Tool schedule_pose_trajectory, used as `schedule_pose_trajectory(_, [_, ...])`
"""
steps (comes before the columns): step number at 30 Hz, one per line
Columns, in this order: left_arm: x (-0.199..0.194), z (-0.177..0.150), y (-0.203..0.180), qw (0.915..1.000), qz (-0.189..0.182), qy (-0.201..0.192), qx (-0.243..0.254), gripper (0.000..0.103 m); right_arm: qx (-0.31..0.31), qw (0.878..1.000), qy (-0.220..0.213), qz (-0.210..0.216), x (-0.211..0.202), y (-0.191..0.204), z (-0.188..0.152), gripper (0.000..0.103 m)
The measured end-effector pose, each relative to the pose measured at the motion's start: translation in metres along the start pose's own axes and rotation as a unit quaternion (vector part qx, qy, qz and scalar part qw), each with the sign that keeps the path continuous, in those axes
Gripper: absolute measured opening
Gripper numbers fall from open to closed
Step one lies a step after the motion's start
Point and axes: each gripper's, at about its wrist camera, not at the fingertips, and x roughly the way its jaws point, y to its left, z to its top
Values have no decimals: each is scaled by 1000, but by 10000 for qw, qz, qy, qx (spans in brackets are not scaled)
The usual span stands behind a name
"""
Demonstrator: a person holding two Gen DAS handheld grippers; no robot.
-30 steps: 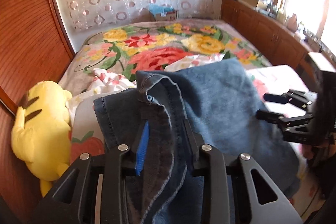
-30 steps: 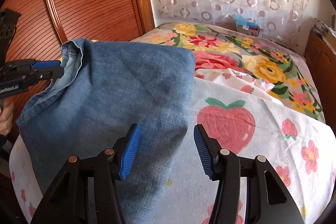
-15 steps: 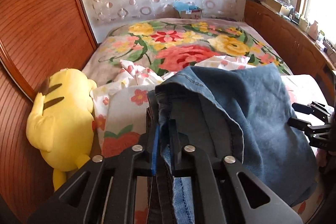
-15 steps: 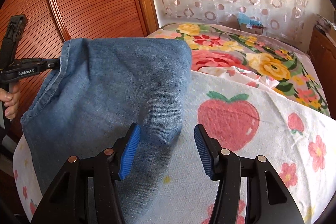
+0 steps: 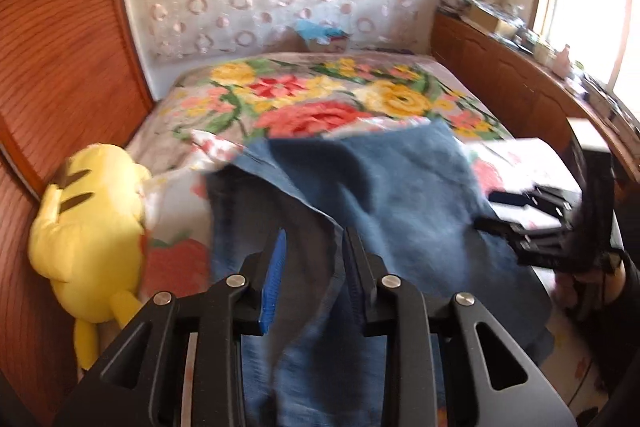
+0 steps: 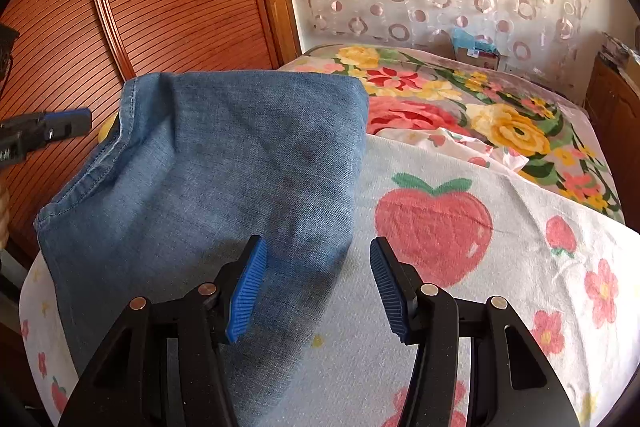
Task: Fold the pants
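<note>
Pants lie folded on the bed, beside the strawberry print. Left tool spread, hem loose between its fingers; right tool spread, empty. I should smooth the fold flat, edges aligned.

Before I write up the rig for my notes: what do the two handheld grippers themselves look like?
Both look alike. The right gripper has a matte black angular frame with triangular cutouts, round silver pivot pins, and ribbed blue pads on the fingers' inner faces. The left gripper shows the same black frame, silver pins and a blue pad. No cables or sleeves are visible.
</note>
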Motion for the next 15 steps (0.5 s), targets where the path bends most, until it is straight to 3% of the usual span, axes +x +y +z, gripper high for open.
schedule_pose_trajectory(5, [20,-15,-6,9994,130,311,83,28,6,10000,2,9,0,-1,0,56])
schedule_pose_trajectory(7, [22,-18,0,9992,273,295,39,12,16,10000,5,18,0,-1,-1,56])
schedule_pose_trajectory(8, [20,-19,6,9990,358,257,-14,10,21,10000,3,23,0,-1,-1,56])
schedule_pose_trajectory(11, [17,-23,21,9977,620,240,-163,8,27,10000,4,36,0,-1,-1,56])
schedule_pose_trajectory(15, [16,-30,29,9974,611,267,-259,8,22,10000,1,45,-1,-1,-1,56])
